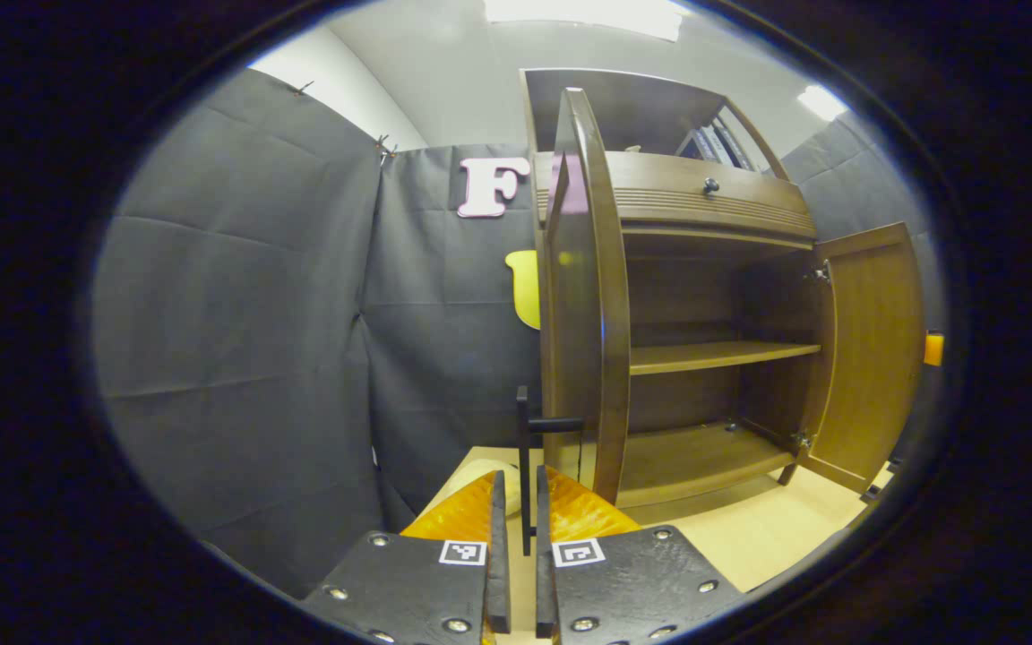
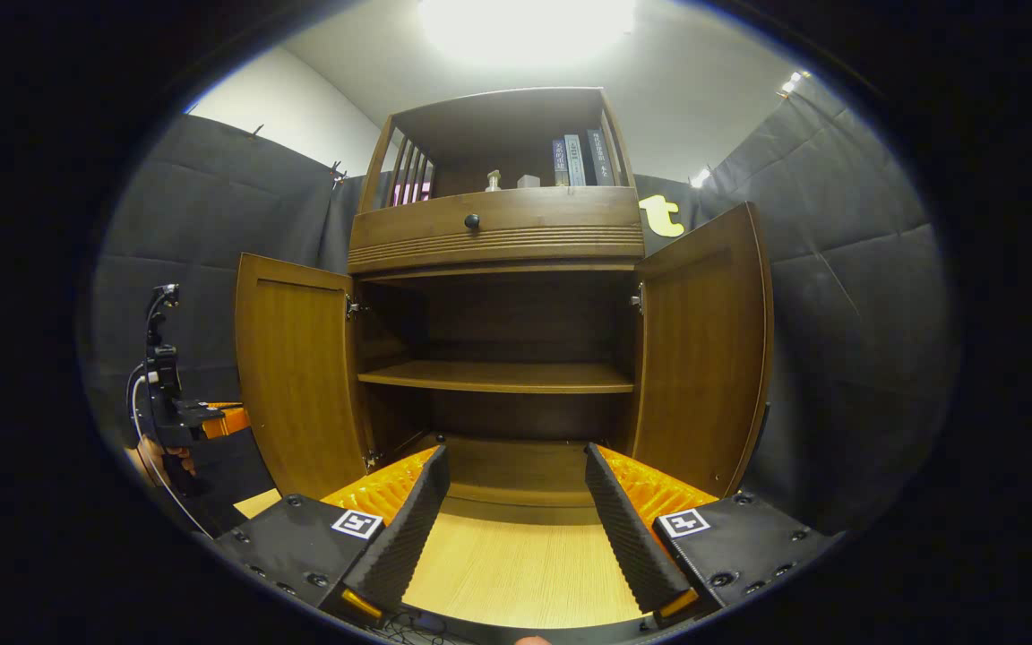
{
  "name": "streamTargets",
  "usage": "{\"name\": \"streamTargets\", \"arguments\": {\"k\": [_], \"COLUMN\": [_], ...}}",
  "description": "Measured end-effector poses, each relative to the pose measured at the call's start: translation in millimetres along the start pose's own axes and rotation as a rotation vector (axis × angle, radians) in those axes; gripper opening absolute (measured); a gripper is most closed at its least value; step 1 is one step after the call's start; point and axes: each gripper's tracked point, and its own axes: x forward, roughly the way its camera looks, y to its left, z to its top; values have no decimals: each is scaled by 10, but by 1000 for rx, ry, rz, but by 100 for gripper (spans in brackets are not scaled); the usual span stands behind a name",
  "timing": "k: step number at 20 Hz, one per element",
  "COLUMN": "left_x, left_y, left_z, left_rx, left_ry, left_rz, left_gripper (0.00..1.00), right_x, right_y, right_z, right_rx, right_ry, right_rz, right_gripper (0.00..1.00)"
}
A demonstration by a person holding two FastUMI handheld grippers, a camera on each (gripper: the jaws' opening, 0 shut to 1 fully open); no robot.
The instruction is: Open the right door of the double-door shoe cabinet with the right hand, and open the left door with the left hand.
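Observation:
The brown shoe cabinet stands with both doors swung wide. In the left gripper view, the left door is edge-on right ahead of me. Its thin black handle runs down between the fingers of my left gripper, which is shut on it. The right door stands open farther right. In the right gripper view, my right gripper is open in front of the cabinet's lower bay, holding nothing. The left door and right door flank it. The left gripper and a hand are beside the left door.
Inside the cabinet are a bare middle shelf and bottom board. Above sit a drawer with a dark knob and a top shelf with books. Pale wood flooring lies in front; black cloth walls close both sides.

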Motion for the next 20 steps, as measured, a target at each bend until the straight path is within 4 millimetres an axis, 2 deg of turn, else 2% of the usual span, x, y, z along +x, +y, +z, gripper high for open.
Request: {"name": "streamTargets", "arguments": {"k": [2,3,4,7,8,10,11,13,14,15,17,18,20], "left_x": [-28,-54,-70,-213,-293,-451,-546,-757,-869,-977,-1206,-1314,-1449], "left_y": [156,224,294,383,379,274,206,99,35,-7,-118,-170,-309], "left_z": [-3,13,30,107,137,272,336,471,530,538,568,585,651], "left_rx": [9,9,5,-9,-8,-4,7,15,16,15,24,33,45], "left_ry": [-6,-8,-9,-18,-24,-43,-49,-68,-78,-78,-74,-77,-78], "left_rz": [30,50,66,92,100,93,92,77,68,60,46,43,40], "left_gripper": [15,15,14,15,15,15,15,15,15,14,10,9,9], "right_x": [-17,-33,-60,-133,-151,-212,-248,-330,-374,-425,-535,-589,-681], "right_y": [-27,-43,-71,-212,-265,-378,-439,-514,-554,-595,-647,-662,-709], "right_z": [1,4,21,59,70,122,162,192,215,247,279,292,264], "right_rx": [3,10,17,13,13,22,21,15,8,-2,-10,-12,-15], "right_ry": [-8,-10,-16,-33,-32,-37,-45,-44,-47,-54,-62,-66,-68], "right_rz": [-10,-15,-19,-31,-35,-47,-56,-64,-67,-73,-79,-81,-90], "right_gripper": [96,92,96,96,92,92,96,96,92,96,96,92,92]}}
